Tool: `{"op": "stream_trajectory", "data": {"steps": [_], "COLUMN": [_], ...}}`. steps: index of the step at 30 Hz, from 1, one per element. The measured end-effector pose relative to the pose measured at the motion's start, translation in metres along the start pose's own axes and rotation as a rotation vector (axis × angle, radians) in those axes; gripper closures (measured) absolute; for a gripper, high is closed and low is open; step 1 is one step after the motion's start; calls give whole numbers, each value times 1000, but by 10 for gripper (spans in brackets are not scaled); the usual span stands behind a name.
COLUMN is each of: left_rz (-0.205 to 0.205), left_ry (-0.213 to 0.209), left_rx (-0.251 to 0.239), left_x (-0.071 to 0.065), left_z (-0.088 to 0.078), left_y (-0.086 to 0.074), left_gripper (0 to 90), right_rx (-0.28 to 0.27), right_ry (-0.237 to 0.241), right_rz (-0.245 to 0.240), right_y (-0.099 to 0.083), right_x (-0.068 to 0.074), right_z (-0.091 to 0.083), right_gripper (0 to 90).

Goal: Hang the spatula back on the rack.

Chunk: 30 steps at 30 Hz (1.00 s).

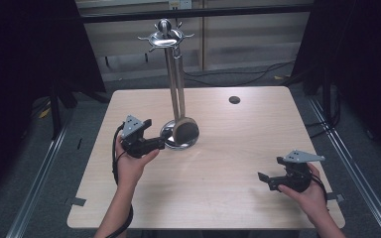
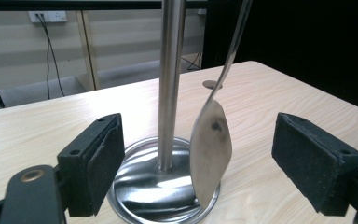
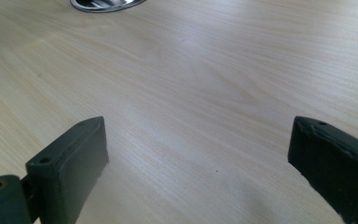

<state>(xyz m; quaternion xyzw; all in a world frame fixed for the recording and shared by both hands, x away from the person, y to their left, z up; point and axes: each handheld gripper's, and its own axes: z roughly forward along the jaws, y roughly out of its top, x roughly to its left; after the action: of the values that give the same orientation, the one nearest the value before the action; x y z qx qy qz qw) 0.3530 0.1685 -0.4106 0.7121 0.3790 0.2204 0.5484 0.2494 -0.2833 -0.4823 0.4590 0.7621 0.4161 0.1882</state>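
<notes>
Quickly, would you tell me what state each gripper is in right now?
Left gripper: open, holding nothing, jaws aimed at the hanging spoon.
Right gripper: open, holding nothing, over the table.

The high view looks forward and down from the person's side onto the whole wooden table (image 1: pixel 213 188), with the floor around it. The left gripper view sits low and close, facing level across the table past a steel stand (image 2: pixel 170 84) toward a far wall. The right gripper view tilts down at bare tabletop from close by. All three share the tabletop and the stand's round base (image 3: pixel 107 3), cut by the right gripper view's top edge.
</notes>
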Motion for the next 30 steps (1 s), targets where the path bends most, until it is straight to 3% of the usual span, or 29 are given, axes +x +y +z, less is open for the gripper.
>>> {"op": "stream_trajectory", "data": {"steps": [30], "left_rz": [3], "left_ry": [20], "left_rx": [69], "left_x": [7], "left_z": [-2], "left_y": [-35], "left_gripper": [132], "right_rx": [-4], "right_ry": [3], "right_rz": [-8], "right_y": [1], "right_x": [2], "right_z": [-1], "right_gripper": [41]}}
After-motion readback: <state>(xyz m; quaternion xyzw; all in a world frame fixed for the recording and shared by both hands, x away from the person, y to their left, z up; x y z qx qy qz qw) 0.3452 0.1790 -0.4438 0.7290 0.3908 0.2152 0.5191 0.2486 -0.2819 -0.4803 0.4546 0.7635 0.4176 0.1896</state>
